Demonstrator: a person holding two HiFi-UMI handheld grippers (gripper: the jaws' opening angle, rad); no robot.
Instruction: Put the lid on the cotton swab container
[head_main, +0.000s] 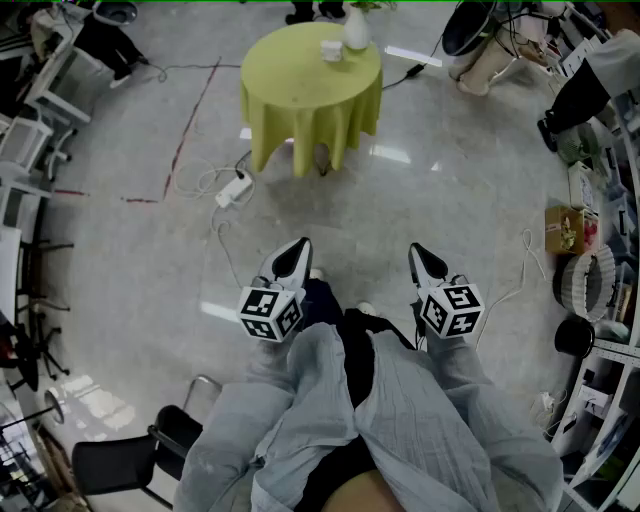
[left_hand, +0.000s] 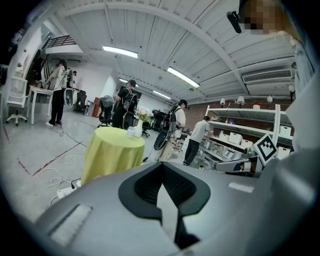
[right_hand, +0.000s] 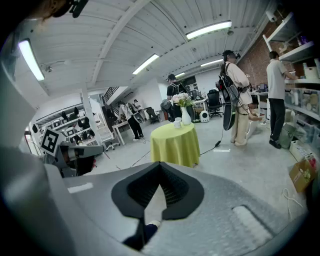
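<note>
A round table with a yellow-green cloth (head_main: 310, 95) stands well ahead of me across the floor. On it sit a small white container (head_main: 331, 50) and a white vase with flowers (head_main: 356, 30); no separate lid can be made out at this distance. My left gripper (head_main: 299, 245) and right gripper (head_main: 416, 250) are held side by side at waist height, far short of the table. Both are shut with nothing between the jaws. The left gripper view shows its gripper (left_hand: 161, 165) aimed at the table (left_hand: 112, 150). The right gripper (right_hand: 160, 165) also faces the table (right_hand: 175, 142).
A white power strip with cables (head_main: 233, 188) lies on the floor left of the table. A black chair (head_main: 120, 460) stands at my lower left. Shelves and a cardboard box (head_main: 565, 228) line the right side. Several people (right_hand: 235, 95) stand around the room.
</note>
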